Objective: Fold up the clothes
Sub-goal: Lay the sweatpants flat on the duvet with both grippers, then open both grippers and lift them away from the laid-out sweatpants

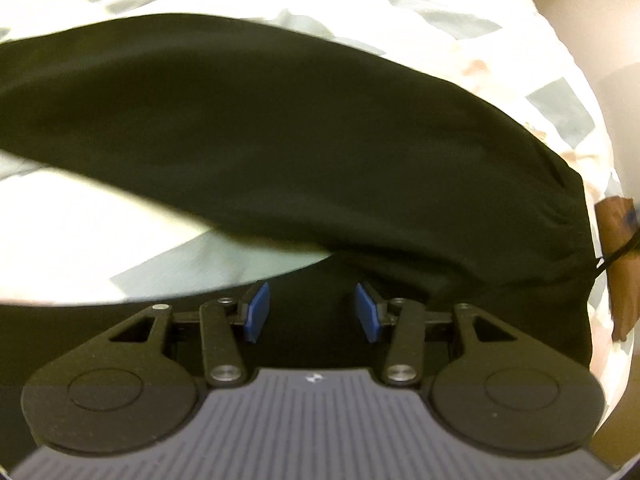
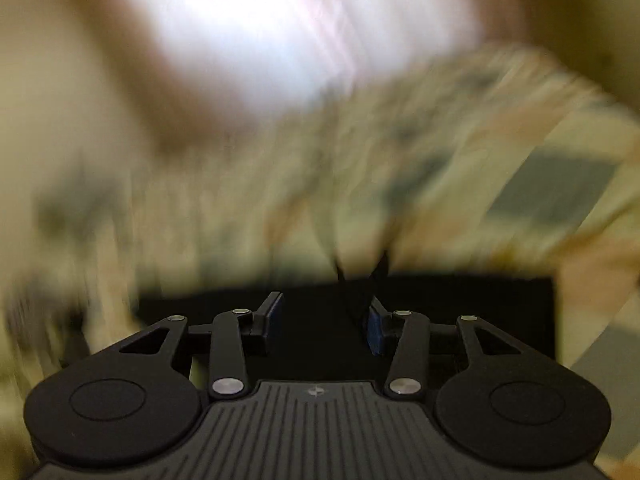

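A black garment (image 1: 280, 128) stretches across the left wrist view, raised off the patterned bedsheet (image 1: 120, 216). Its gathered waistband and a thin drawstring (image 1: 616, 252) lie at the right. My left gripper (image 1: 313, 312) has its blue pads partly apart, and black cloth fills the gap and hangs below them. It looks shut on that cloth. In the right wrist view the background is smeared, but a flat black panel of the garment (image 2: 460, 304) stays sharp under my right gripper (image 2: 326, 320). Two drawstrings (image 2: 340, 268) rise in front of its pads, and it looks shut on the cloth.
The bedsheet is cream with grey-green and pink patches. The bed's edge (image 1: 576, 92) curves down the right side, with pale floor or wall beyond. A brown object (image 1: 618, 264) sits at that edge beside the waistband. A bright blurred glow (image 2: 280, 32) fills the top of the right wrist view.
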Motion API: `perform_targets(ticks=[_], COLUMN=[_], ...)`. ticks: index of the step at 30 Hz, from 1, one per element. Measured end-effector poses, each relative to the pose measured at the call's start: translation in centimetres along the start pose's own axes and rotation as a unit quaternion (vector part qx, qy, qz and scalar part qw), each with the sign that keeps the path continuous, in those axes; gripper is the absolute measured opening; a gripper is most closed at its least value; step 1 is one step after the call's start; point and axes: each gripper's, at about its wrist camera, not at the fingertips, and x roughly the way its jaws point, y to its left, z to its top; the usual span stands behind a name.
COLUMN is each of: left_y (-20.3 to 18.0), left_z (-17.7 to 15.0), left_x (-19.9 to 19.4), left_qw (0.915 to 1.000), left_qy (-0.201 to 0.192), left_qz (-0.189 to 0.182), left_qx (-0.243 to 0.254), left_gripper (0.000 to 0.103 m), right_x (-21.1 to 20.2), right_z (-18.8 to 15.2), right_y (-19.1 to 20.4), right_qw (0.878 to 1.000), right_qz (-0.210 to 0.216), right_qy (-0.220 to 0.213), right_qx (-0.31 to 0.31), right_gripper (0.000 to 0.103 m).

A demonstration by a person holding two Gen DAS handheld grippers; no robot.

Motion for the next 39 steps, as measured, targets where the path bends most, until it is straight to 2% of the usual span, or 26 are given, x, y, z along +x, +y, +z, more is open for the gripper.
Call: perform_targets(ticks=[1,3,4,8,9,11,12,13,15,16,17,19,21,22,23,24,25,26,27,28,30,32,35,39], left_y=[0.6,1.7,2.3,4.8,5.5,7.0,7.8,8.6,10.9,12.2,13.7,16.7,18.9,19.8,20.7,21.2,21.3,21.4,21.5,21.6,21.1,19.6,16.2,11.9], left_z=[-0.5,-1.6,-2.1,-5.2,-6.2,-8.2,-9.2,-10.2,-12.4,-13.4,-14.3,-15.6,-16.1,-16.2,-16.3,-16.3,-16.3,-16.2,-16.3,-16.5,-16.6,-16.8,-16.5,-16.8], left_x=[-0.5,-1.5,-1.9,-3.3,-3.5,-3.9,-4.1,-4.5,-6.0,-6.8,-7.4,-8.3,-8.5,-8.5,-8.5,-8.2,-7.4,-6.6,-6.2,-6.9,-9.2,-12.2,-16.7,-21.8], left_qw=[1.0000,0.9997,0.9995,0.9981,0.9976,0.9962,0.9954,0.9944,0.9922,0.9902,0.9876,0.9803,0.9765,0.9755,0.9745,0.9740,0.9739,0.9730,0.9724,0.9733,0.9755,0.9804,0.9856,0.9885], left_qy=[-0.002,-0.007,-0.010,-0.017,-0.013,-0.005,0.001,0.008,0.001,-0.006,-0.011,-0.013,-0.022,-0.028,-0.034,-0.030,-0.011,0.008,0.023,0.029,0.031,0.023,0.004,-0.038], left_qz=[0.006,0.019,0.025,0.051,0.059,0.074,0.082,0.090,0.103,0.114,0.125,0.150,0.158,0.157,0.157,0.163,0.180,0.196,0.204,0.199,0.191,0.172,0.157,0.145], left_qx=[-0.004,-0.010,-0.013,-0.030,-0.035,-0.045,-0.050,-0.055,-0.070,-0.081,-0.094,-0.128,-0.146,-0.151,-0.157,-0.154,-0.138,-0.122,-0.111,-0.110,-0.105,-0.092,-0.063,-0.019], left_gripper=[0.042,0.042,0.042,0.042,0.042,0.042,0.042,0.042,0.044,0.046,0.052,0.052,0.052,0.052,0.054,0.055,0.054,0.051,0.050,0.050,0.050,0.055,0.062,0.071], right_x=[0.6,1.0,0.7,-1.4,-1.9,-2.3,-2.5,-3.5,-7.2,-8.4,-9.6,-10.3,-9.9,-9.3,-8.6,-7.7,-6.8,-6.4,-6.1,-6.3,-7.7,-8.5,-8.6,-7.8], right_z=[-1.0,-2.7,-3.3,-6.9,-8.3,-11.2,-12.6,-13.6,-14.7,-15.2,-15.6,-17.0,-18.1,-18.5,-18.8,-18.9,-18.9,-18.6,-18.3,-17.7,-16.1,-14.1,-11.0,-8.6], right_y=[0.6,1.1,0.8,-1.5,-2.0,-3.8,-4.7,-5.3,-6.1,-6.4,-6.7,-7.2,-7.3,-7.1,-6.9,-6.4,-5.9,-5.2,-4.4,-3.4,-0.4,3.0,9.1,15.7], right_qw=[1.000,0.998,0.997,0.989,0.984,0.964,0.951,0.944,0.942,0.939,0.934,0.918,0.905,0.902,0.901,0.898,0.893,0.889,0.884,0.879,0.887,0.908,0.935,0.955], right_qz=[-0.016,-0.043,-0.054,-0.131,-0.163,-0.231,-0.264,-0.282,-0.283,-0.278,-0.272,-0.261,-0.241,-0.234,-0.229,-0.255,-0.287,-0.313,-0.337,-0.357,-0.359,-0.331,-0.282,-0.238], right_qy=[0.021,0.048,0.053,0.065,0.075,0.129,0.157,0.162,0.116,0.094,0.073,0.051,0.028,0.024,0.021,0.042,0.068,0.083,0.097,0.107,0.096,0.078,0.072,0.071], right_qx=[-0.007,-0.007,0.001,0.022,0.017,0.029,0.037,0.057,0.136,0.178,0.220,0.294,0.350,0.362,0.369,0.356,0.339,0.323,0.308,0.297,0.272,0.246,0.205,0.162], right_gripper=[0.045,0.053,0.060,0.058,0.058,0.055,0.050,0.041,0.050,0.065,0.071,0.071,0.071,0.070,0.064,0.060,0.045,0.041,0.041,0.046,0.056,0.074,0.078,0.081])
